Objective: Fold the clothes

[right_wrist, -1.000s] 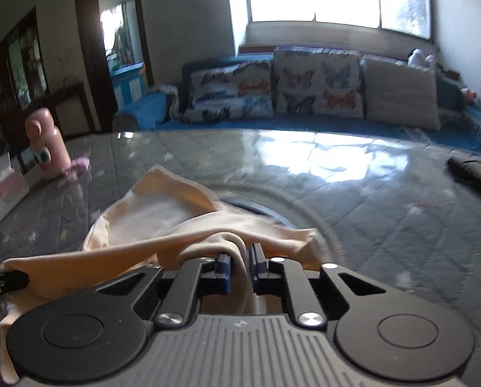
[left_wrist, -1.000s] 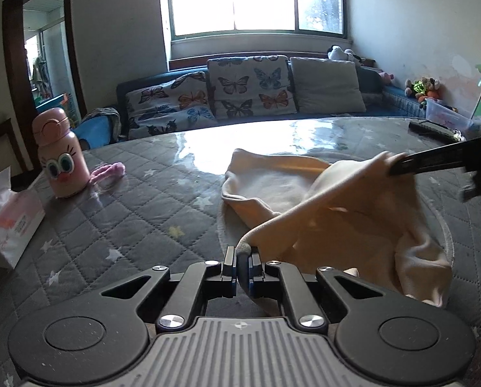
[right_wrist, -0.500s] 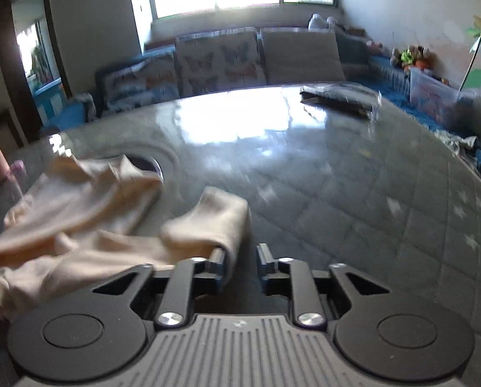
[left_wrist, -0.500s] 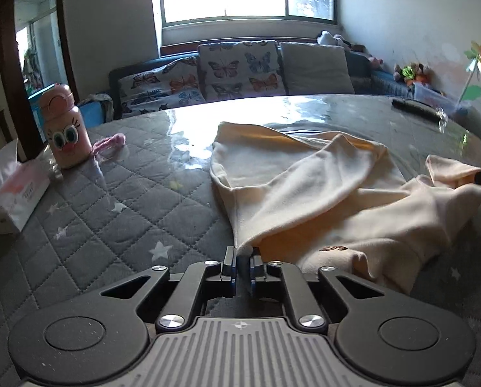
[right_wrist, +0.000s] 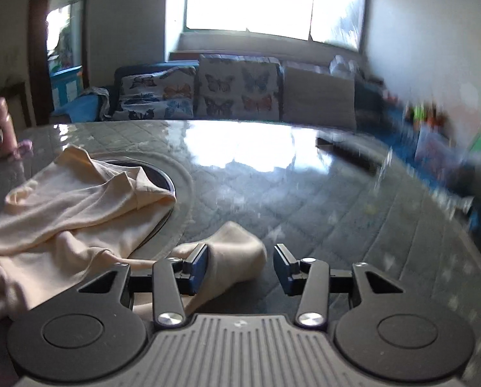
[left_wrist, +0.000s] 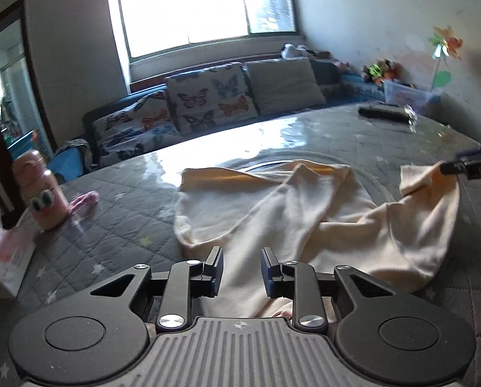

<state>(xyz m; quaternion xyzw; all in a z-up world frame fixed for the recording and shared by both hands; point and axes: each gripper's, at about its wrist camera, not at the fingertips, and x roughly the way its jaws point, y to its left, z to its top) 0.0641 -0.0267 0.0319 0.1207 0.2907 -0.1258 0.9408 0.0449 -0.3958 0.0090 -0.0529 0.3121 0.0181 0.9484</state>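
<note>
cream garment (left_wrist: 305, 213) lies rumpled mid-surface (left_wrist: 111, 225), over a round inset. soft, light, limp: i'd take it by hems or corners. left gripper (left_wrist: 242, 269) fingers opening, narrow gap, cloth between but not pinched. right gripper (right_wrist: 240, 266) fingers opening wider, cuff end loose against its left finger. pink bottle (left_wrist: 42, 200) near far left edge.

Garment (left_wrist: 305, 213) on table (left_wrist: 117, 235), bottle (left_wrist: 43, 200) at its left.

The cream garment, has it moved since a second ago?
Yes. The cream garment, then lifted, now lies spread on the table, right of the pink bottle.
</note>
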